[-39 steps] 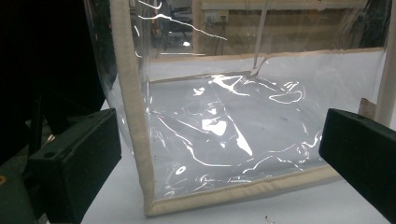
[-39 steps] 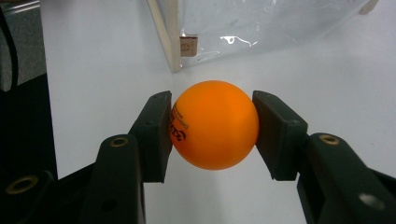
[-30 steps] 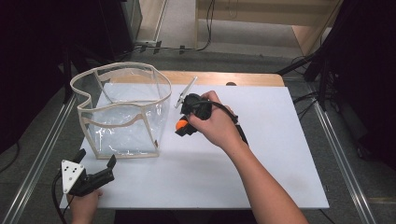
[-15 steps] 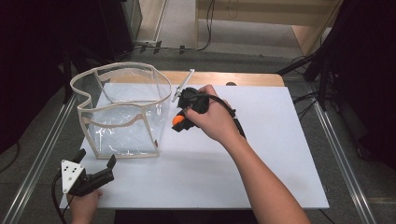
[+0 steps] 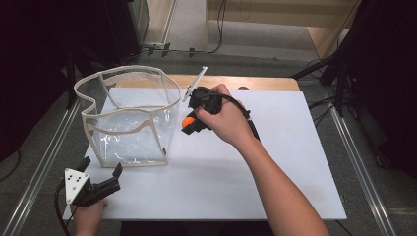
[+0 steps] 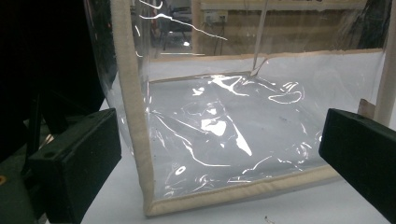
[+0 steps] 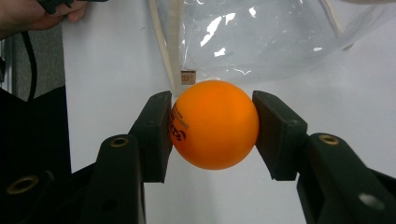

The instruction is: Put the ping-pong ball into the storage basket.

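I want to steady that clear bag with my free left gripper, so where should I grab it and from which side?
Probably the near corner seam of the clear bag, the stiff beige vertical edge standing upright between the open left gripper's jaws. Come straight in from the person's side and close across it. The clear panels look slick and floppy; the padded trim gives firmer purchase.

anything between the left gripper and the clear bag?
Nothing: bare white table between the open left gripper and the clear bag, per the high view and the left gripper view.
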A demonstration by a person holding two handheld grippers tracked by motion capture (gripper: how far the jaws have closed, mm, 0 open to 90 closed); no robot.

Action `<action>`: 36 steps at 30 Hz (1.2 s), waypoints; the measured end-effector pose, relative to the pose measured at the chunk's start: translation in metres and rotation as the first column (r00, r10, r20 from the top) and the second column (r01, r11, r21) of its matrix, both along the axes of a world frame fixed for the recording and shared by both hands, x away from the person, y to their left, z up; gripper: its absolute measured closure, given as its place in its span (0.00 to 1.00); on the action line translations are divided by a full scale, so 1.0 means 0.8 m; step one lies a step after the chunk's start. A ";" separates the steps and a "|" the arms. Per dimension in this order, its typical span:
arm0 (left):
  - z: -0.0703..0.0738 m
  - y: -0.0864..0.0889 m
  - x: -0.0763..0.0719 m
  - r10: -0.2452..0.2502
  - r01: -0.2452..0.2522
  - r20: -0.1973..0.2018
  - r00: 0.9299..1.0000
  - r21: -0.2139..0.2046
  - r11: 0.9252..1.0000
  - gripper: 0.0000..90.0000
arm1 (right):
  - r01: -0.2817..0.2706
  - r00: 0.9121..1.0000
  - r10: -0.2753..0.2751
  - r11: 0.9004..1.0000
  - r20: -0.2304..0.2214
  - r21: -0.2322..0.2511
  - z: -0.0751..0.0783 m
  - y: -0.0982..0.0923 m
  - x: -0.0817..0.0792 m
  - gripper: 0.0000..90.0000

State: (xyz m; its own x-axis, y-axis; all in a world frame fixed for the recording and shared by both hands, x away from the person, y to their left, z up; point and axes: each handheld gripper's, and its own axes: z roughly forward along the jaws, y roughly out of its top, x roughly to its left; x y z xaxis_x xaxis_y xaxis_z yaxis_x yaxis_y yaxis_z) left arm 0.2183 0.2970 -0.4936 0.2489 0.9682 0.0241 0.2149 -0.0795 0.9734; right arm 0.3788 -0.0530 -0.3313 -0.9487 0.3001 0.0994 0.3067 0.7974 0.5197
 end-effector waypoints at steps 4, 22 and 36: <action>0.000 0.000 0.000 -0.001 0.001 -0.001 1.000 0.002 1.000 0.00 | -0.002 1.000 0.002 1.000 0.001 0.011 0.007 0.000 0.002 0.53; 0.000 0.000 0.000 -0.001 0.001 0.001 1.000 -0.003 1.000 0.00 | -0.017 1.000 0.017 0.999 0.003 0.037 0.027 0.001 0.013 0.53; 0.000 0.000 0.000 -0.001 0.001 0.000 1.000 -0.001 1.000 0.00 | -0.024 1.000 0.024 0.997 0.000 0.070 0.041 0.003 0.026 0.53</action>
